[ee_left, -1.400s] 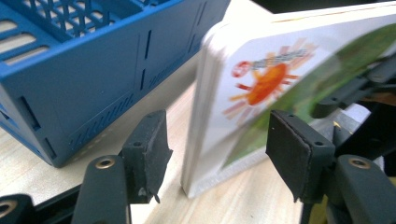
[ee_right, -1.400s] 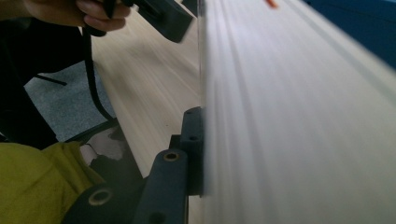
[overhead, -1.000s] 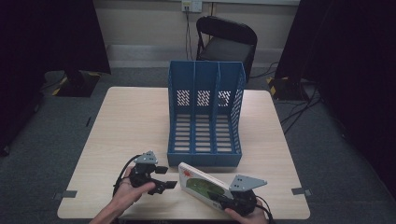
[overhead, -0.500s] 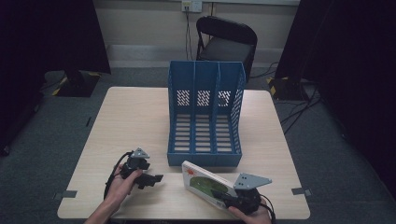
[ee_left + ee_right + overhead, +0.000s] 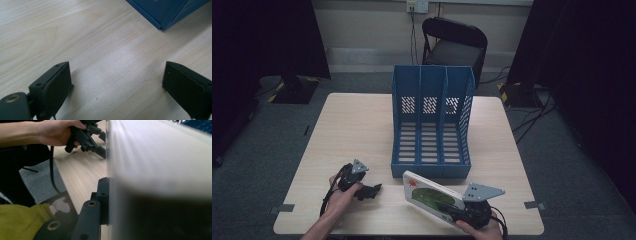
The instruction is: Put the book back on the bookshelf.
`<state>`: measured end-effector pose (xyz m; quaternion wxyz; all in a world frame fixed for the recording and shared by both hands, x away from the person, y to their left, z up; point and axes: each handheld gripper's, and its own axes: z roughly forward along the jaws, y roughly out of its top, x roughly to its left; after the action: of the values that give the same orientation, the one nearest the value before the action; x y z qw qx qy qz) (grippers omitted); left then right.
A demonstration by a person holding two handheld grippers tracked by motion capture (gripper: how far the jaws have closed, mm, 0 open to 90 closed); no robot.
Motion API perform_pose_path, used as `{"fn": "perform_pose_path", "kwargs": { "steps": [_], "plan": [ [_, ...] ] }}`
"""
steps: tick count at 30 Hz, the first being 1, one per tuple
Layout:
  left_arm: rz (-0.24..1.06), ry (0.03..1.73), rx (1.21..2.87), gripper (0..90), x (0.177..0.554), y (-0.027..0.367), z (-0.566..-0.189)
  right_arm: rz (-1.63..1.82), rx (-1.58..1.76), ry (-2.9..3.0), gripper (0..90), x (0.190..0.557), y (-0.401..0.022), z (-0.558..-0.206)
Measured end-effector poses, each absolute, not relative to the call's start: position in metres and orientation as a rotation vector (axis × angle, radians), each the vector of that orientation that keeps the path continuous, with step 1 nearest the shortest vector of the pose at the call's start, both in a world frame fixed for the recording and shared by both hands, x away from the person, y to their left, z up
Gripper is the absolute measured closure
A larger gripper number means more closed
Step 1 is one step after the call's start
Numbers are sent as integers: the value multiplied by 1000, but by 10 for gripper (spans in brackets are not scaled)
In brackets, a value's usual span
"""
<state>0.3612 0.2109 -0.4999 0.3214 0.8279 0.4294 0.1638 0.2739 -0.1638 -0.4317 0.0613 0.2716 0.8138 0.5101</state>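
While clamped at one end only: book (image 5: 429, 194) held by right gripper (image 5: 464, 212) near the table's (image 5: 362, 125) front edge, just in front of the blue file rack (image 5: 432, 125), apart from it.

Right jaws: shut on the book's near lower corner; in the right gripper view the cover (image 5: 160, 157) runs away from the one jaw visible against it.

Left jaws: wide apart, just opened further, nothing between them; in the left gripper view bare wood between the pads (image 5: 53, 86), a rack corner (image 5: 165, 15) at upper right.

Left gripper: low over the table at front left (image 5: 362, 187), well apart from the book, giving it no support.

Book's place: tilted over the table, far corner toward the rack's front lip; touching the wood or hovering, cannot tell.

Long axis: roughly level across the table, running from the right gripper up and left toward the rack's front left corner.

Facing: green and white cover turned up toward the high view; spine side not readable.

Risk, sag: grip sits at one corner, so the free end could droop or swing, likely twisting the book between the pads.

Risk, snag: leading corner could catch on the rack's front lip or a divider if brought in at this slant.

Risk, rack shift: a push against the lip could slide the unheld rack backward.

Risk, wrong slot: slanted entry could straddle two compartments.
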Motion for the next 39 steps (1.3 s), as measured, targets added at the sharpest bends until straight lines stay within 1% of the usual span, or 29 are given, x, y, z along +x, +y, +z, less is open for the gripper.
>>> {"fn": "perform_pose_path", "kwargs": {
  "steps": [4,7,19,32,39],
  "plan": [
    [451,1097,2133,36,360,213,-505,1556,802,2457,768,274,-163,-426],
    [452,1085,2132,12,360,214,-507,1563,792,2451,768,275,-163,-421],
    [449,1082,2137,5,361,214,-507,1598,781,2397,768,274,-172,-401],
    [447,1074,2138,1,360,214,-507,1602,833,2284,768,290,-184,-376],
    [442,1075,2138,0,360,214,-507,1590,873,2220,768,299,-192,-369]
  ]
}}
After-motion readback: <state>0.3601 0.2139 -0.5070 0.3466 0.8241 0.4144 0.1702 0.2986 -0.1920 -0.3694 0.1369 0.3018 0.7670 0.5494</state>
